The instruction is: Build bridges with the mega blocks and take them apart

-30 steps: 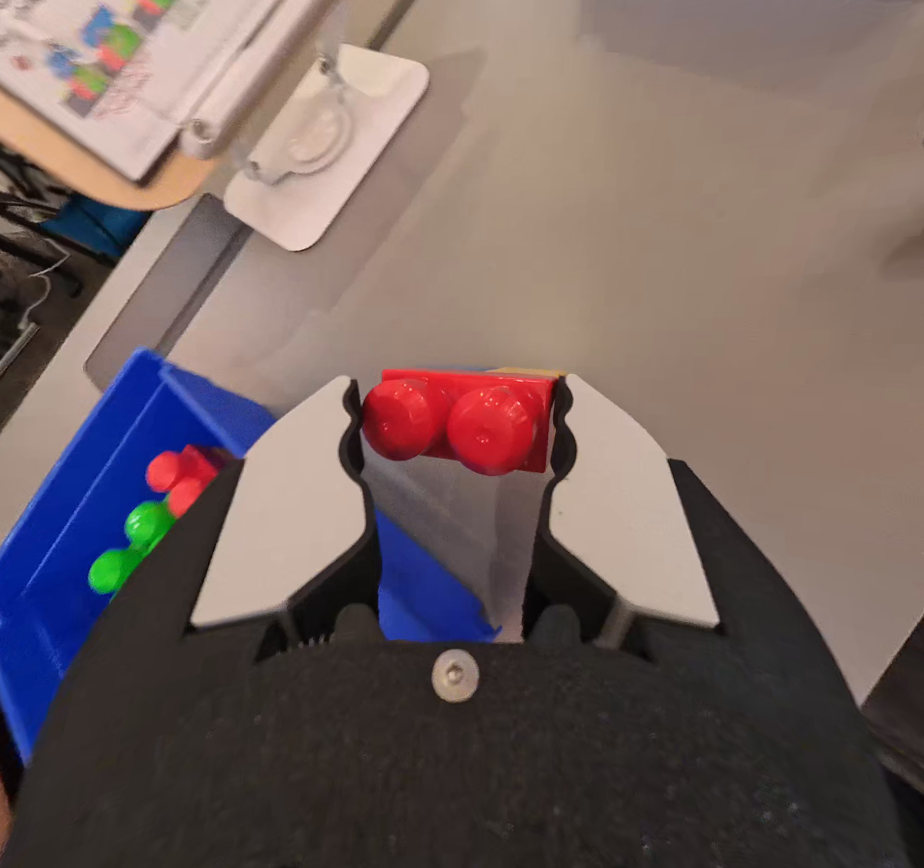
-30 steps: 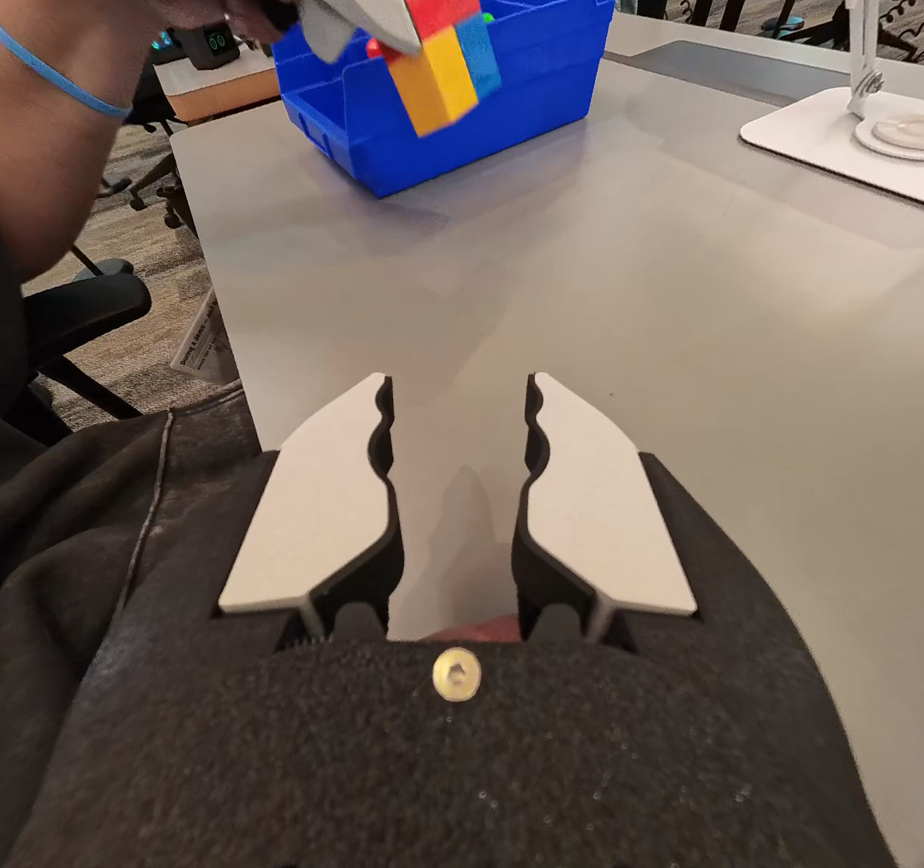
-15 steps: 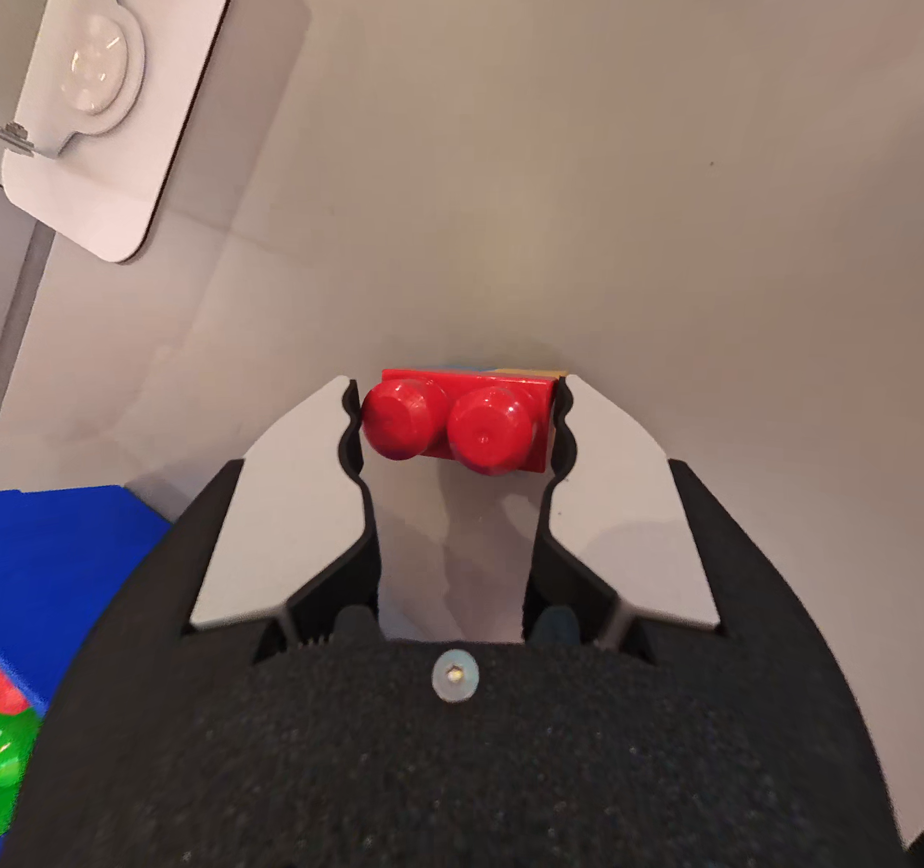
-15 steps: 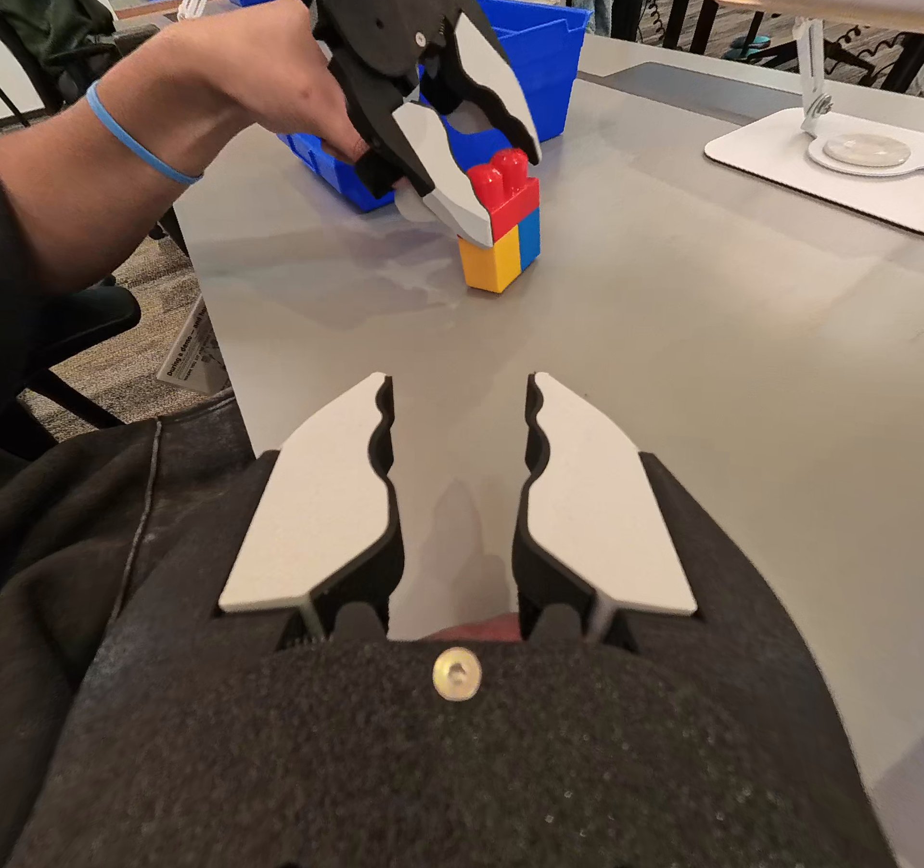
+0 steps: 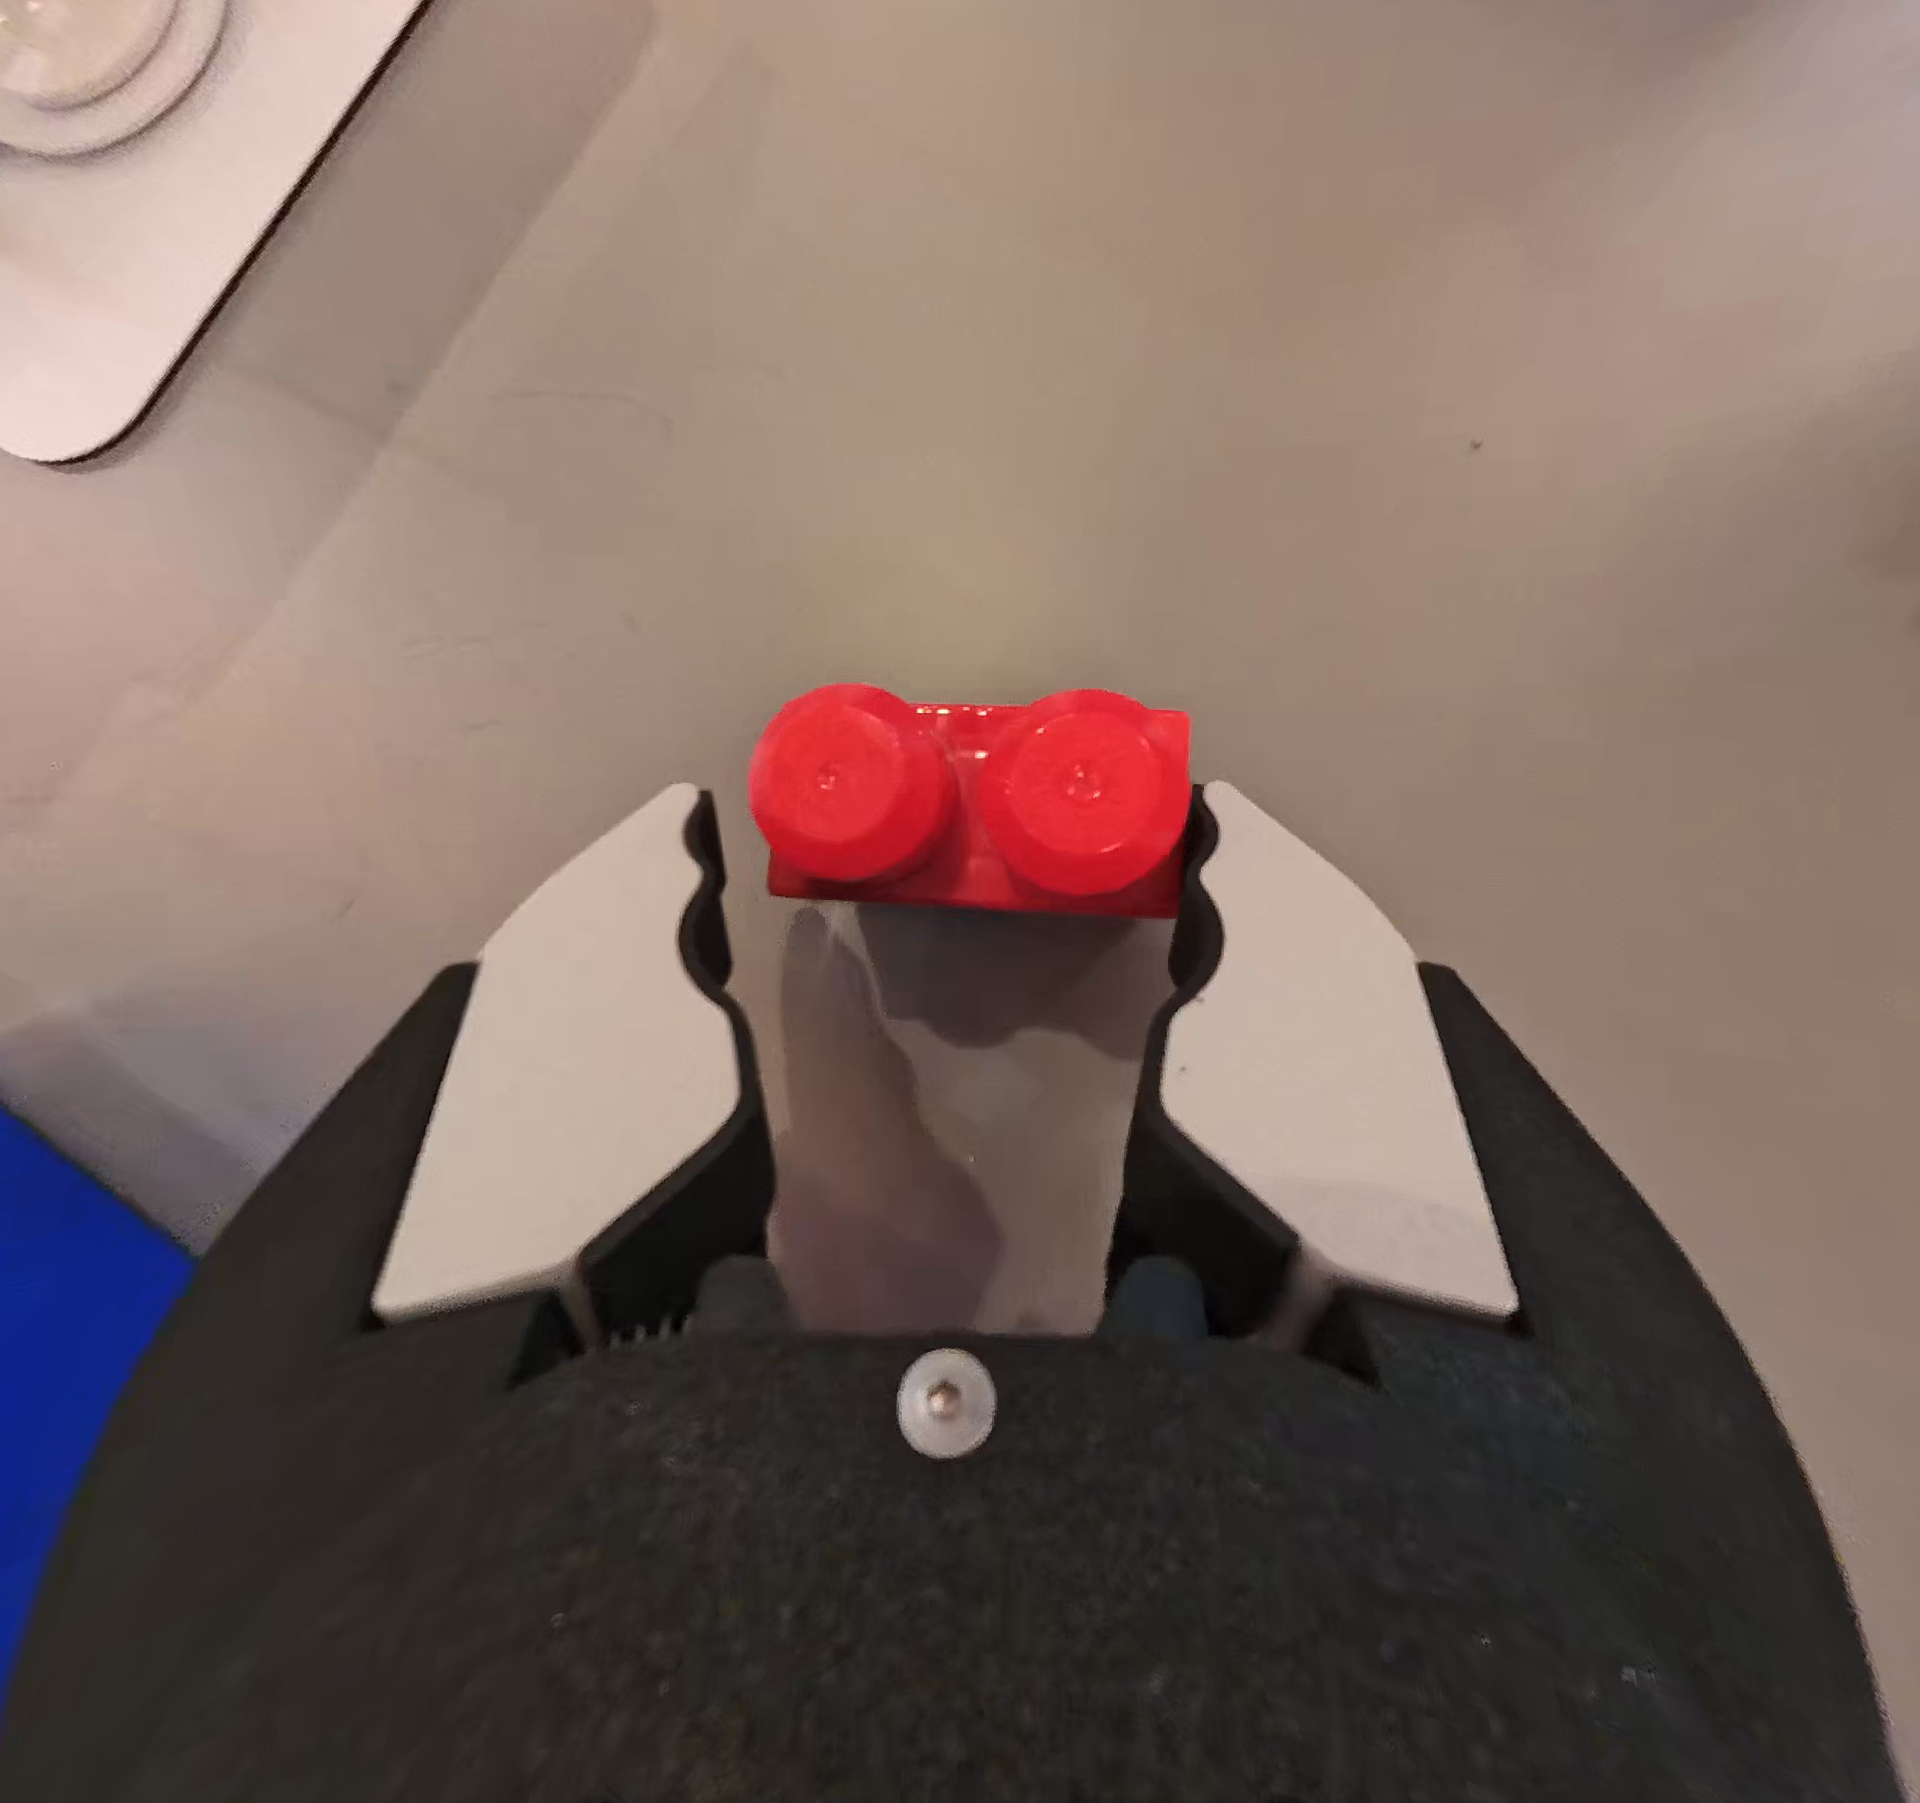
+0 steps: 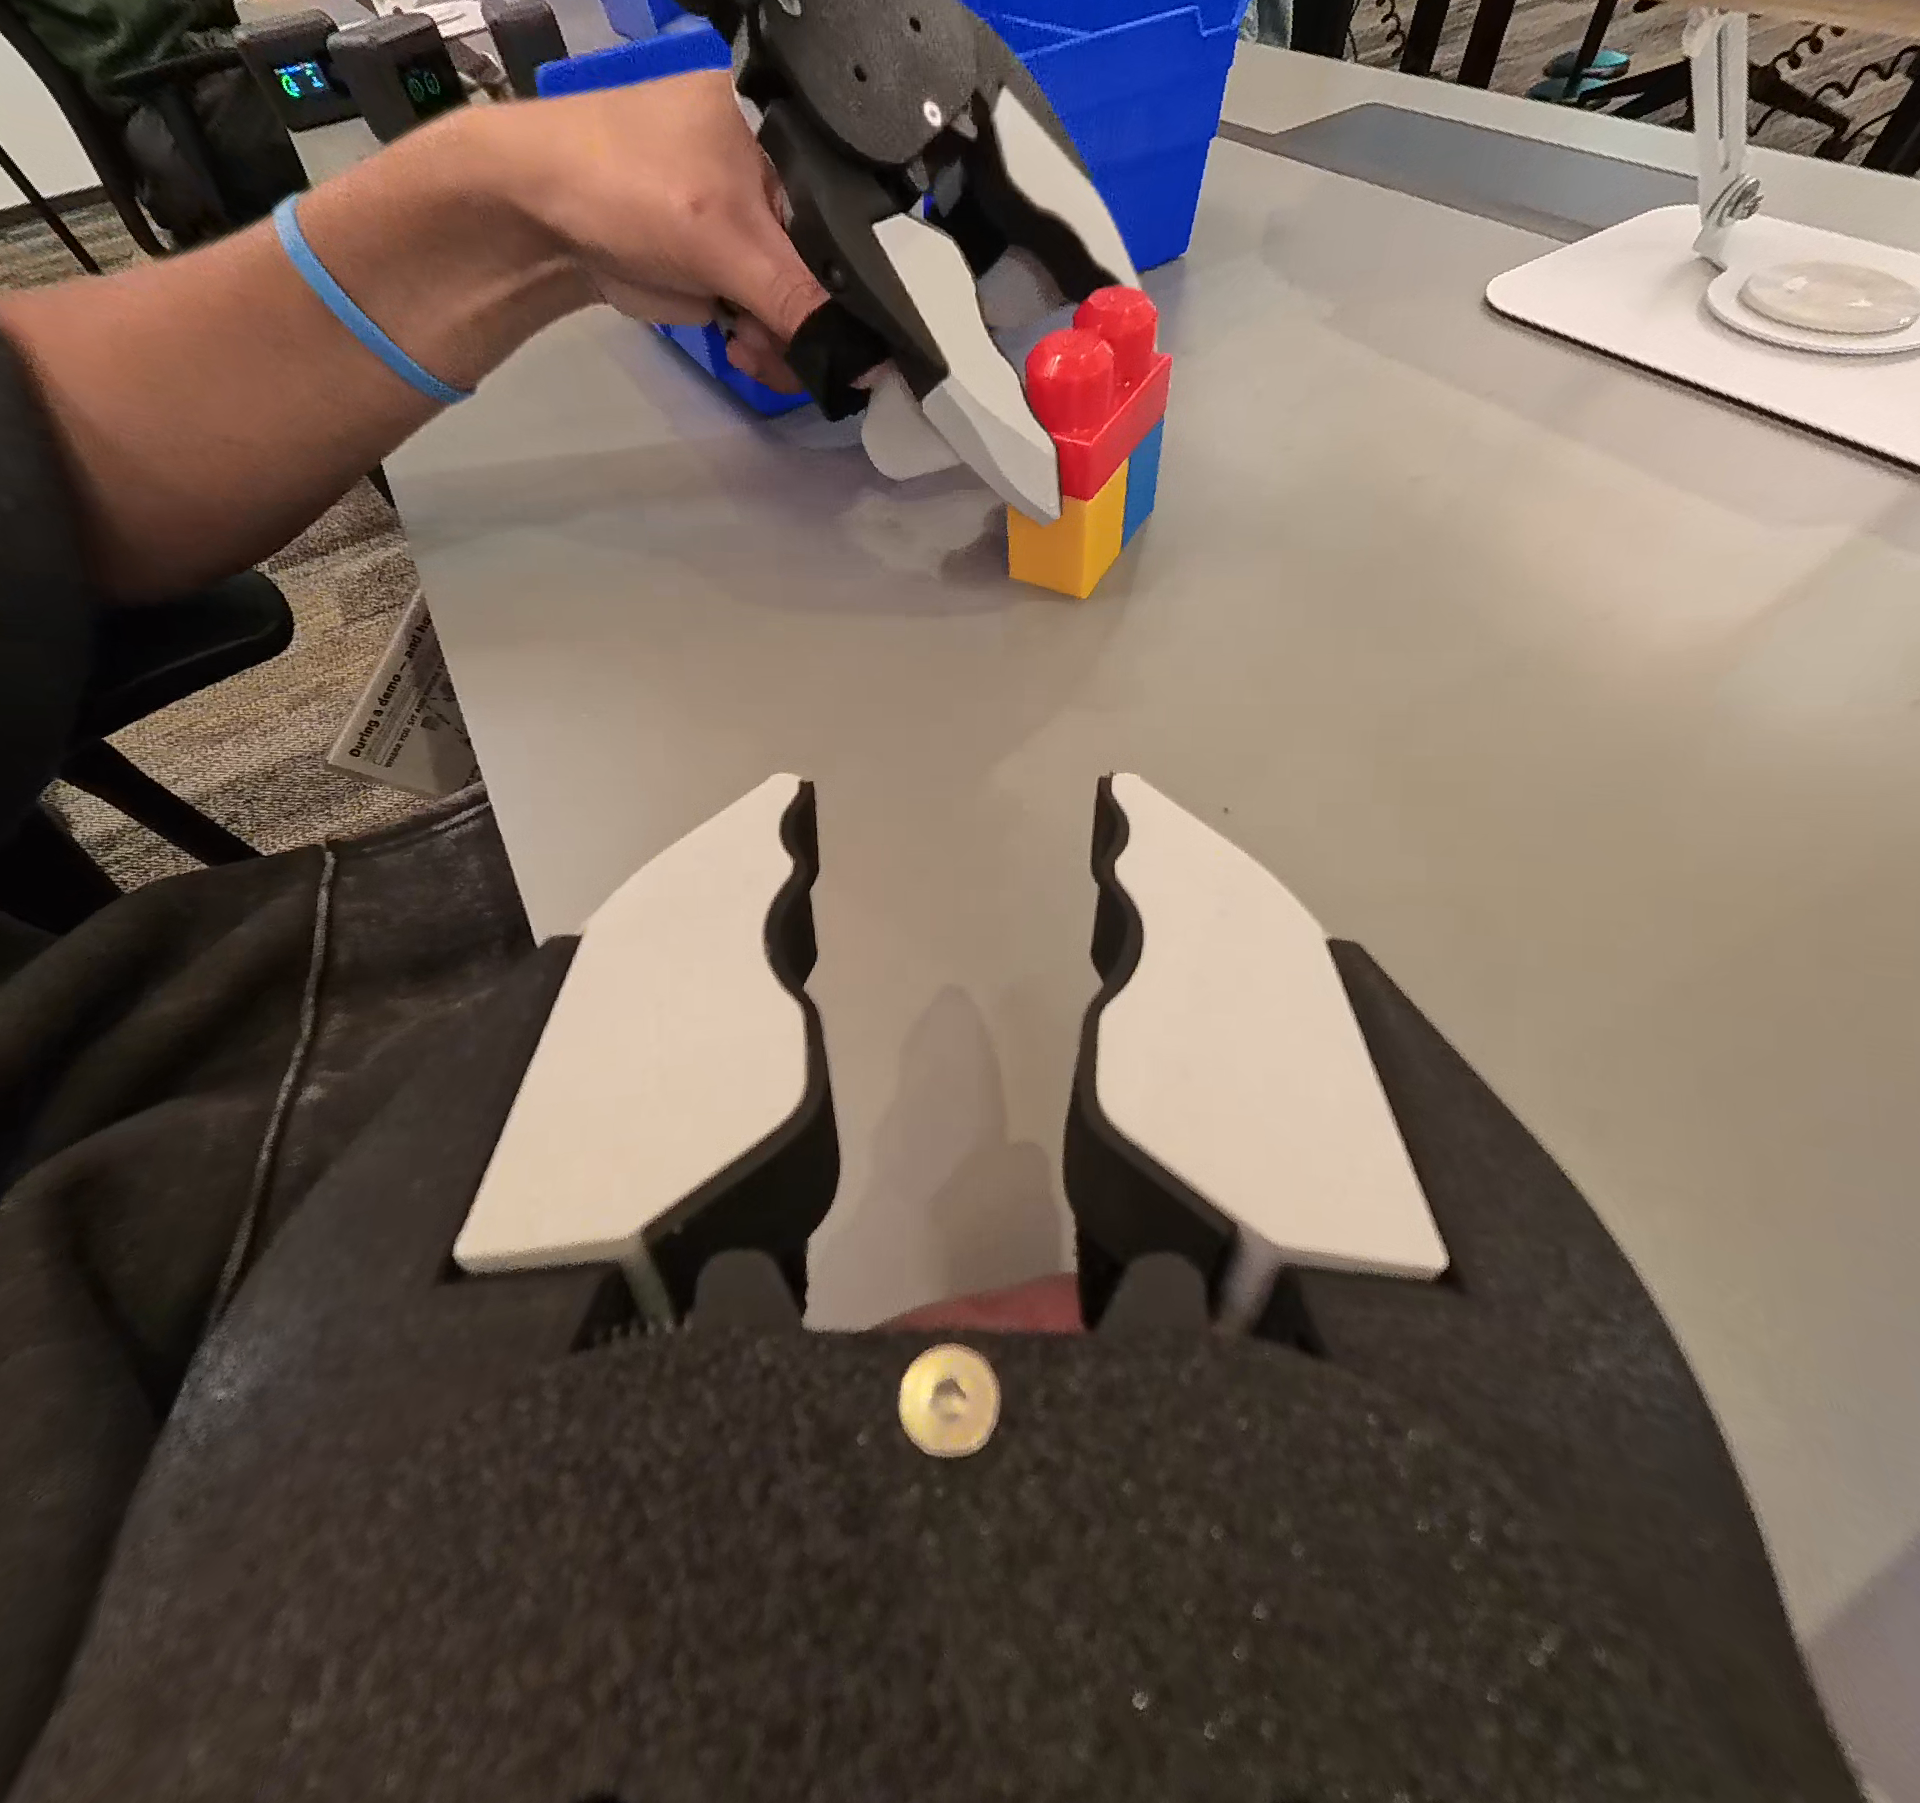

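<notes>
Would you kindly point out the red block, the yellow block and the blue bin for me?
red block (image 6: 1110, 423): right wrist view, on its front side face.
yellow block (image 6: 1065, 543): right wrist view, on its near face under the red one.
blue bin (image 6: 1132, 127): right wrist view, on its outer wall.

A small stack stands upright on the grey counter, just in front of the blue bin. Top piece: red block, two round studs up, spanning the two lower pieces. Beneath it, side by side and touching: yellow block on the near side, blue block behind it. Both lower blocks rest flat on the counter. In the left wrist view only the red block shows, seen from above, lying between the left gripper fingertips; a narrow gap shows at the left fingertip.
</notes>
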Demonstrator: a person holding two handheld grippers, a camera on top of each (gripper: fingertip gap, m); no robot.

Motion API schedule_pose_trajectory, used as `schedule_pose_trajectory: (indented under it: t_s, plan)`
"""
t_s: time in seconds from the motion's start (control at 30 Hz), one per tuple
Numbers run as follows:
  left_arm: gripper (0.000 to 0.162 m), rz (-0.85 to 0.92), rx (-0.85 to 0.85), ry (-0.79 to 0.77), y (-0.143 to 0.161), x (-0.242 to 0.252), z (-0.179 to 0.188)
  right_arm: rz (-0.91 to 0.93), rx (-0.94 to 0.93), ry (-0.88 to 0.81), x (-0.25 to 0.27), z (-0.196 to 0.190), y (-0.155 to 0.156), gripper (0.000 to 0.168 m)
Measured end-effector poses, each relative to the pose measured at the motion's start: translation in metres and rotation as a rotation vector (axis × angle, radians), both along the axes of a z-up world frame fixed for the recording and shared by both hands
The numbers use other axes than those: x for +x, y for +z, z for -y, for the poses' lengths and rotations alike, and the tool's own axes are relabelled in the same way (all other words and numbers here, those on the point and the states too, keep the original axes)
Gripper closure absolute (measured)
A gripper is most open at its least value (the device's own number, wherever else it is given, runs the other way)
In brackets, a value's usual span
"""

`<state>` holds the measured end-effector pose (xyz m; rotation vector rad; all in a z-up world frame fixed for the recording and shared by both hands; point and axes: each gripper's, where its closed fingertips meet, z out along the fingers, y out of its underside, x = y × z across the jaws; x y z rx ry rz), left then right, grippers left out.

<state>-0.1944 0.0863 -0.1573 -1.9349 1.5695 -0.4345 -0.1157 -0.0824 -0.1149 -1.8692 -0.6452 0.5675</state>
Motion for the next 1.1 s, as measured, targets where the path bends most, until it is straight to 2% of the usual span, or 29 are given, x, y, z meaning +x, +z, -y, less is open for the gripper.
schedule_pose_trajectory:
  t_s: [0.07, 0.27, 0.5, 0.63, 0.7, 0.8, 0.9, 1.03, 1.1]
  plan:
    - [0.087, 0.035, -0.015, -0.014, -0.001, 0.003, 0.002, -0.001, -0.003, 0.002, 0.000, 0.000, -0.001, 0.118]
    - [0.087, 0.104, -0.018, -0.061, 0.001, 0.012, 0.010, -0.002, -0.009, 0.003, -0.001, 0.000, -0.002, 0.118]
    - [0.087, 0.374, -0.107, -0.080, 0.063, 0.013, 0.023, 0.001, -0.005, -0.044, 0.008, -0.007, -0.003, 0.118]
    - [0.087, 0.501, -0.224, -0.001, 0.091, 0.009, 0.017, 0.098, 0.048, -0.203, 0.026, -0.027, -0.007, 0.117]
    - [0.087, 0.509, -0.228, 0.066, 0.097, 0.009, 0.012, 0.161, 0.116, -0.267, 0.024, -0.041, 0.003, 0.115]
    - [0.087, 0.505, -0.249, 0.117, 0.102, 0.017, 0.015, 0.250, 0.225, -0.266, -0.002, -0.065, 0.025, 0.115]
    - [0.087, 0.493, -0.292, 0.109, 0.101, 0.028, 0.028, 0.336, 0.276, -0.257, -0.020, -0.092, 0.033, 0.115]
    - [0.087, 0.501, -0.333, 0.087, 0.099, 0.036, 0.040, 0.215, 0.220, -0.201, -0.043, -0.108, 0.036, 0.116]
    - [0.087, 0.512, -0.372, 0.068, 0.098, 0.037, 0.045, 0.243, 0.241, -0.212, -0.043, -0.111, 0.035, 0.128]
